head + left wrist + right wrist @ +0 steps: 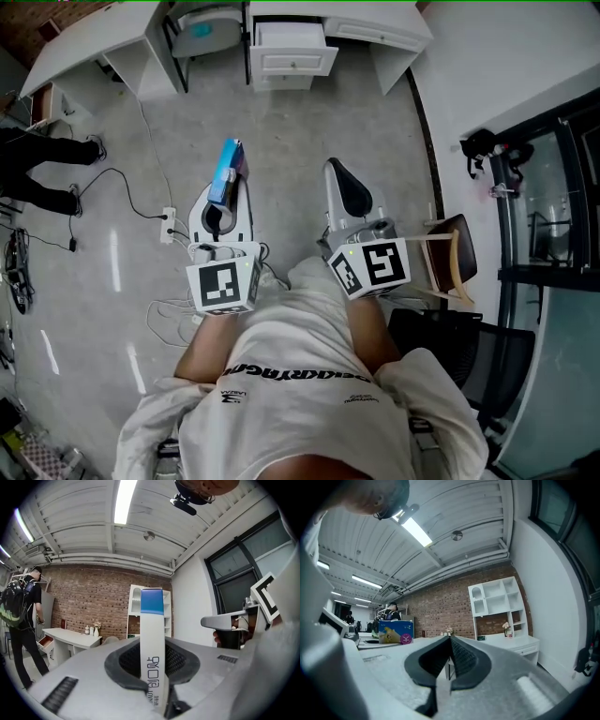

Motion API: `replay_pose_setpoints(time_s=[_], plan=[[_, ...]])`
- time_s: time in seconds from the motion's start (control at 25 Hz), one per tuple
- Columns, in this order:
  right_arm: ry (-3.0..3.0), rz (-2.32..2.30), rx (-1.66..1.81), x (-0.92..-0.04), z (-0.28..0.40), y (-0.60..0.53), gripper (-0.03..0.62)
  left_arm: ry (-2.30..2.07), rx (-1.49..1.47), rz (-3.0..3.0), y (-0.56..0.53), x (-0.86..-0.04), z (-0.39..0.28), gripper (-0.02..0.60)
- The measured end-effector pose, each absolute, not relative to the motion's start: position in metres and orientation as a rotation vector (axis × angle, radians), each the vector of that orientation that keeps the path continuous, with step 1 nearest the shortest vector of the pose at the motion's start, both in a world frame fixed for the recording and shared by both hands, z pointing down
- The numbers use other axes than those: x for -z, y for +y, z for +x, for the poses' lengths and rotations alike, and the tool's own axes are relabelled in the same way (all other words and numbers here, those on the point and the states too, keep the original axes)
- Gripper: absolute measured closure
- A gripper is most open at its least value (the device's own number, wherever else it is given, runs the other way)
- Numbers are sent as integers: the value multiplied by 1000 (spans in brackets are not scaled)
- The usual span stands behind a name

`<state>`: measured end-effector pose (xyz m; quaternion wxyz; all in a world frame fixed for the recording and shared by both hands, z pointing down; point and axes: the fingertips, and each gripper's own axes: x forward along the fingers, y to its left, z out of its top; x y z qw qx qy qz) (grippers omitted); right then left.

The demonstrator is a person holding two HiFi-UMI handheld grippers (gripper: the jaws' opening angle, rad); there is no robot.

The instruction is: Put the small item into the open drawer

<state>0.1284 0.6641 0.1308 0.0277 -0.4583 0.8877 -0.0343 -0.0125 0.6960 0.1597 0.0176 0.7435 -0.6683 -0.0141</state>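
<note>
**A:** Where is the small item at this moment?

**B:** The slim blue-and-white cardboard box (228,167) sits in the left gripper (152,665). The two dark pads are closed narrowly on its lower, white part. Its blue end sticks out well past the fingertips.

**A:** How does it sit in the grip?

**B:** In the left gripper view it stands on edge, thin side toward the camera and dark print running along that side. It is level with the gripper and points the same way.

**A:** And the other side?

**B:** The right gripper (450,658) has its pads pressed together with nothing between them. It is held beside the left one, at about the same height in front of the person's body.

**A:** Where is the drawer relative to the box?

**B:** The open white drawer (296,64) is pulled out from under the long white surface (375,28), near its middle. It lies ahead of both grippers and well apart from the box, with a stretch of grey polished floor (281,141) between them.

**A:** Anything else nearby?

**B:** A white power strip (168,225) with its cable lies on the floor to the left of the left gripper. A brown chair (455,253) stands to the right. Another person (37,173) stands at the far left.
</note>
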Motion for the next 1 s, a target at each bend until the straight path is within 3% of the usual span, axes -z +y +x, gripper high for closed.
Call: replay_pose_setpoints(time_s=[0.44, 1.0], plan=[[2761, -1399, 100, -154, 96, 547, 595, -2070, 33, 2311, 580, -185, -33, 520], [2793, -1303, 155, -157, 78, 278, 595, -2087, -24, 2324, 317, -174, -29, 520]])
